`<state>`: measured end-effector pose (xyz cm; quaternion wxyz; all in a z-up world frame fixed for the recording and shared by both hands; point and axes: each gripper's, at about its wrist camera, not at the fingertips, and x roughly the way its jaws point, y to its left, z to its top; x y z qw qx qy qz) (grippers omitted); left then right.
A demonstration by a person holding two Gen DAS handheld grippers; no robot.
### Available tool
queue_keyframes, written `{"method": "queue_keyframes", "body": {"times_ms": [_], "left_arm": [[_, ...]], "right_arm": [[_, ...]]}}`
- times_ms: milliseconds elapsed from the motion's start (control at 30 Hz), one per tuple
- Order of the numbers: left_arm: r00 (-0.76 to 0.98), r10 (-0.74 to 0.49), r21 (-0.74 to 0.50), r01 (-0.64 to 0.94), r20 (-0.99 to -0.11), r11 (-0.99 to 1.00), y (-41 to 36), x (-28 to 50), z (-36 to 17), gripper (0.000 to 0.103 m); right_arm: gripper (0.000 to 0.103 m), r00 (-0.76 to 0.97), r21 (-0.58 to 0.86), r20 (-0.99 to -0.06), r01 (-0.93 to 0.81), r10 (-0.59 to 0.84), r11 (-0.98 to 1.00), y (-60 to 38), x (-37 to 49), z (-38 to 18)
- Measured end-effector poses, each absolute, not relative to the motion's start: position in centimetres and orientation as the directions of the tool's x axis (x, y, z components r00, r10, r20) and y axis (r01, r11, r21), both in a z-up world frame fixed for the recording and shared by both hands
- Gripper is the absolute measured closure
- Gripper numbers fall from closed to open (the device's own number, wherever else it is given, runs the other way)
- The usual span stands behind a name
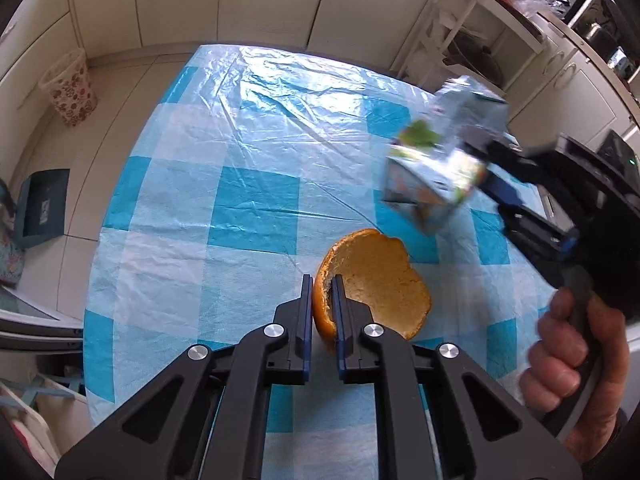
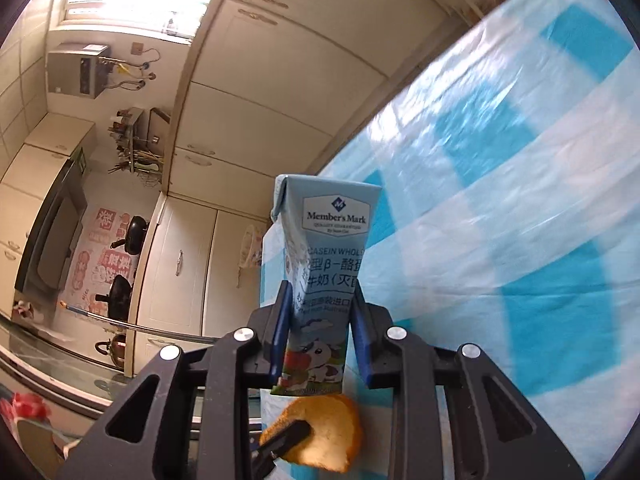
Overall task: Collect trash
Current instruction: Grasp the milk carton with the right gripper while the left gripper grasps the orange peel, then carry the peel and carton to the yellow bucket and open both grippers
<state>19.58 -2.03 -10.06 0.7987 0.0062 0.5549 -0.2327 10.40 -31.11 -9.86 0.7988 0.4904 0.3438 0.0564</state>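
An orange peel (image 1: 376, 280), a hollow half shell, rests on the blue and white checked tablecloth (image 1: 240, 200). My left gripper (image 1: 322, 284) is shut on the peel's rim, one finger outside and one inside. A light blue milk carton (image 2: 324, 272) is held off the table by my right gripper (image 2: 320, 300), whose pads press both its sides. In the left wrist view the carton (image 1: 444, 160) appears blurred at the right, above the table, with the right gripper (image 1: 492, 168) behind it. The peel (image 2: 320, 432) also shows below the carton in the right wrist view.
A flowered waste basket (image 1: 70, 88) stands on the floor past the table's far left corner. White cabinets line the walls. A white shelf unit (image 1: 472, 40) stands beyond the table's far right. A hand (image 1: 572, 352) grips the right tool's handle.
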Motion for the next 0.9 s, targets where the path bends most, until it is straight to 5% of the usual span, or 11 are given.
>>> {"method": "queue_keyframes", "body": {"times_ms": [300,500,600,700,900], "left_arm": [[0.346,-0.487,-0.265,0.525,-0.802,0.809,-4.5,15.1,-6.1,0.095],[0.403,-0.539,-0.220,0.612,-0.739,0.760,-8.9,9.7,-3.2,0.095],[0.401,-0.570,-0.220,0.646,-0.717,0.731,-12.0,6.9,-2.0,0.095],[0.383,-0.598,-0.231,0.673,-0.704,0.703,-15.1,3.8,-1.6,0.095],[0.322,-0.630,-0.282,0.688,-0.707,0.669,-21.9,-1.3,-1.9,0.095]], "right_arm": [[0.074,0.770,0.613,-0.594,0.243,0.235,0.752,-39.6,-1.8,-4.0],[0.074,0.814,0.587,-0.565,0.283,0.134,0.759,-42.6,-8.1,-3.5],[0.074,0.808,0.445,-0.589,0.317,0.007,0.838,-42.6,-10.1,-1.9],[0.074,0.764,0.323,-0.637,0.383,-0.100,0.866,-43.8,-11.5,-2.5],[0.074,0.673,0.324,-0.731,0.486,-0.111,0.812,-48.6,-13.6,-6.5]]}}
